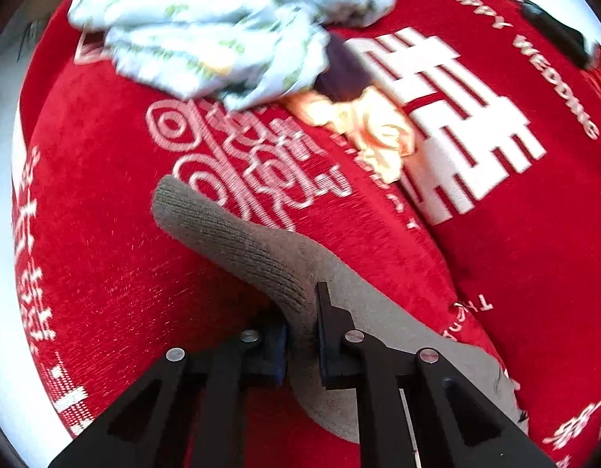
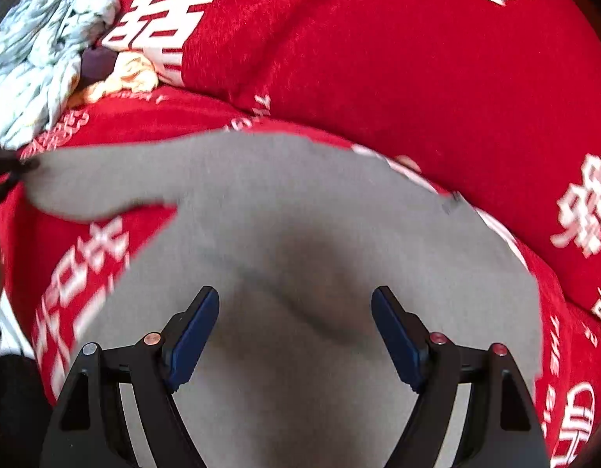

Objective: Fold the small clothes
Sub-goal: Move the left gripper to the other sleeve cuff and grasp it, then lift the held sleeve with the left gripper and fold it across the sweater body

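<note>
A grey knit garment [image 1: 230, 234] lies on the red blanket [image 1: 105, 253]. Its ribbed sleeve runs up and left from my left gripper [image 1: 300, 312], which is shut on the sleeve near its middle. In the right wrist view the garment's broad grey body [image 2: 300, 202] fills the centre. One sleeve stretches left to where the left gripper [image 2: 8, 171] shows as a dark blur at the frame's edge. My right gripper [image 2: 296, 292] hangs open just above the body, blue pads [image 2: 191, 335] wide apart with nothing between them.
A crumpled pile of pale blue patterned clothes [image 1: 207, 31] sits at the back, with an orange-yellow cloth [image 1: 370, 124] and a dark purple item [image 1: 343, 74] beside it. The red blanket [image 2: 417, 78] with white lettering has a raised fold. A black object [image 1: 554, 35] lies at the far right.
</note>
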